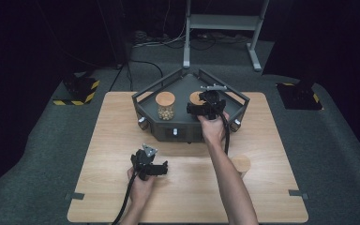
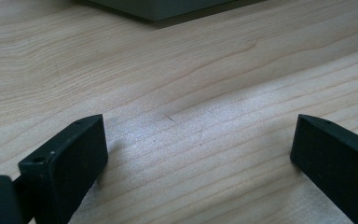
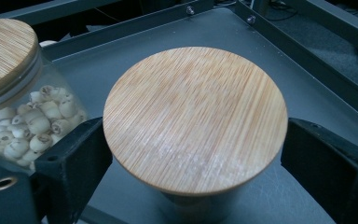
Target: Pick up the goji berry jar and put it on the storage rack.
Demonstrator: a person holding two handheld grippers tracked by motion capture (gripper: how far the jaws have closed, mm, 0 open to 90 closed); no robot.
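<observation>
Straddling the bamboo-lidded jar (image 3: 196, 121) on the right side of the grey tray (image 3: 303, 93), my right claw (image 3: 196, 163) is open. Centre, then close evenly below the lid. Left claw (image 2: 200, 163) idles open over the counter (image 2: 168, 70).

This is looking like a lab or recording studio: black curtains are closing in the scene on the left, right and far sides, a lone wooden table (image 1: 122, 140) is standing on grey carpet, cables are trailing across the far floor, and yellow-black hazard-striped stand bases (image 1: 77, 91) are flanking the table.
</observation>
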